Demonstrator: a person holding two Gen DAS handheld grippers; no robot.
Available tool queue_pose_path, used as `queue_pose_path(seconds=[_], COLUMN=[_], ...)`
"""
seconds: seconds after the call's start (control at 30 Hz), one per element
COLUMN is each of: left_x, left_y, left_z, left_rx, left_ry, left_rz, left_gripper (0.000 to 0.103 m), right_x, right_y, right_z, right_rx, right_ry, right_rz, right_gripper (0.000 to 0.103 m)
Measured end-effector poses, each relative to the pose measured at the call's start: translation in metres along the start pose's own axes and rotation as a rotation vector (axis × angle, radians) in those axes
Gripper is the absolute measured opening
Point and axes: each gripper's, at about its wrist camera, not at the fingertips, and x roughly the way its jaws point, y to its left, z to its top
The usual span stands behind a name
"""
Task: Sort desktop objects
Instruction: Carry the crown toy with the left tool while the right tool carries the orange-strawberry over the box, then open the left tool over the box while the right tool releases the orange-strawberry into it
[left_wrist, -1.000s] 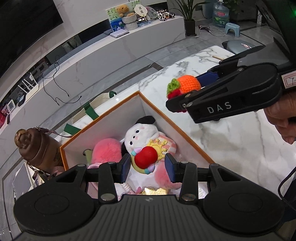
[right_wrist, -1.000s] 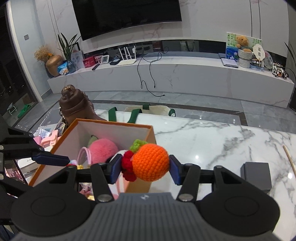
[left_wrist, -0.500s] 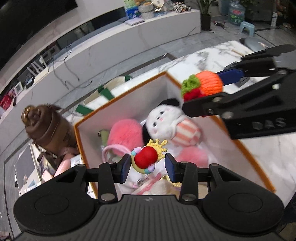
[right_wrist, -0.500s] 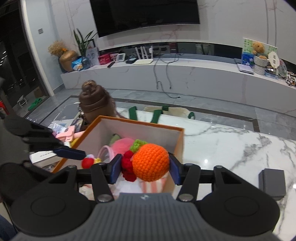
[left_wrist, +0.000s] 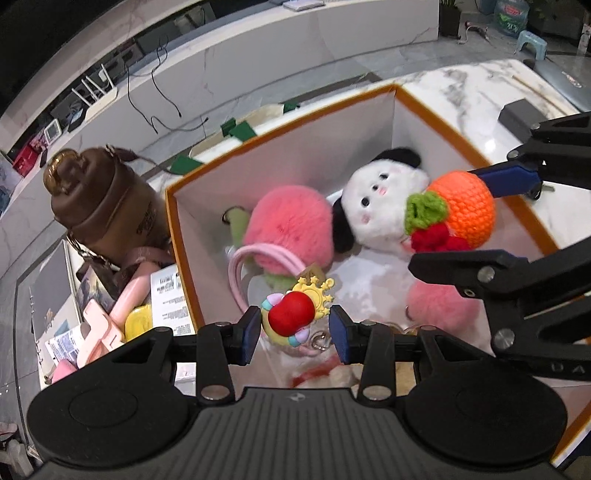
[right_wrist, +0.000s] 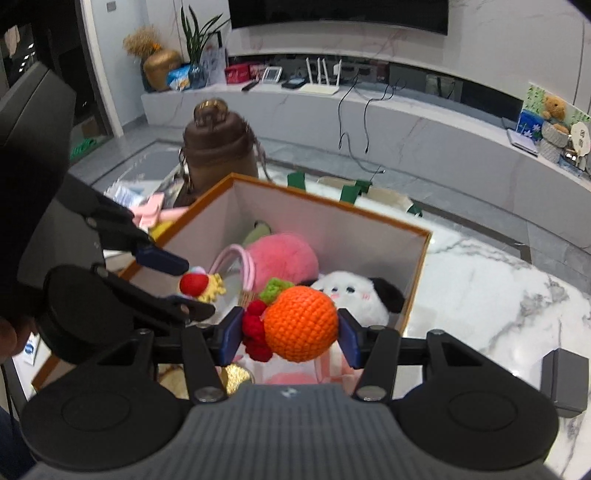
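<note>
Toys: pink plush (left_wrist: 291, 225) and panda plush (left_wrist: 380, 201) already boxed; my left gripper (left_wrist: 293, 328) clamps apple charm (left_wrist: 291, 314), right gripper (right_wrist: 290, 332) clamps crochet orange (right_wrist: 301, 323) at 2 o'clock, both over the orange-rimmed box (left_wrist: 280, 129), unreleased.

Crocheted orange (right_wrist: 301, 323), red charm (left_wrist: 291, 314) over box (left_wrist: 325, 107)

Open box (left_wrist: 280, 136) set on the counter (left_wrist: 461, 85), plush dog (left_wrist: 384, 199) and fluffy ball (left_wrist: 291, 225) laid side by side inside, bottle (left_wrist: 99, 199) stood left of the box
</note>
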Motion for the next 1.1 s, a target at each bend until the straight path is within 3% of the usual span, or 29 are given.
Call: queue_pose_path(seconds=[0.3,0.87,1.1], left_x=[0.016,0.03,0.033], left_y=[-0.003,-0.024,-0.028], left_z=[-0.003,-0.005,-0.006], left_rx=[0.023,0.147,0.172], left_ry=[0.041,0.057,0.064], left_rz=[0.014,0.106,0.13], left_gripper=[0.046,0.046,0.052], right_x=[0.021,0.043,0.047], right_y=[0.002,0.015,0.018], right_z=[0.0,-0.01,-0.011], right_rx=[-0.024,-0.165,-0.201], right_ry=[0.048,0.093,0.097], right_rz=[-0.015,-0.118,-0.141], right_gripper=[0.055,0.056,0.056])
